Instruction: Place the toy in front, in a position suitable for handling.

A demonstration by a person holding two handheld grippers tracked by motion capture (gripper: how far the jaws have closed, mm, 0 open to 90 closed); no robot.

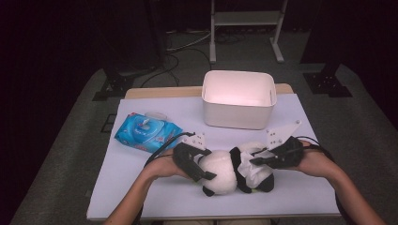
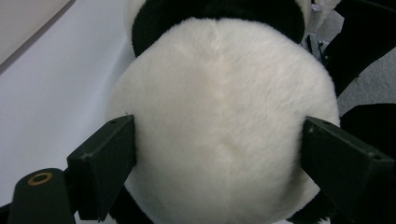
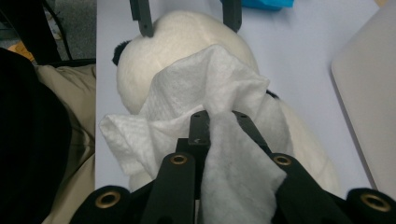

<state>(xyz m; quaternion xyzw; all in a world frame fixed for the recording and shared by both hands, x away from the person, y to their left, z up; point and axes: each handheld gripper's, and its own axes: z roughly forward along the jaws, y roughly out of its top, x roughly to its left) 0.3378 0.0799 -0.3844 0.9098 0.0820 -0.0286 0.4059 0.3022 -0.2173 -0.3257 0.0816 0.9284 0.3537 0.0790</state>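
A plush panda (image 1: 232, 171) lay on its side at the near edge of the white surface (image 1: 141, 187), its long axis running across the person's front, round white head toward the left hand and black-and-white body toward the right. The left gripper (image 1: 199, 169) stood at the panda's head end with its fingers (image 2: 105, 158) spread wide around the head, one on each flank; the fur met both inner faces, so it appeared to steady the toy rather than squeeze it. The right gripper (image 1: 263, 159) came in over the panda's body from the opposite end, its fingers (image 3: 201, 126) pressed together on a crumpled white wipe (image 3: 196, 93) that draped onto the fur. The wipe sat directly ahead of and below those fingers, touching the panda, so the right hand was the one placed to rub along the body toward the head. Beyond the panda, a blue wipes pack (image 1: 146, 132) lay off to the left and a white bin (image 1: 238, 99) stood farther back.
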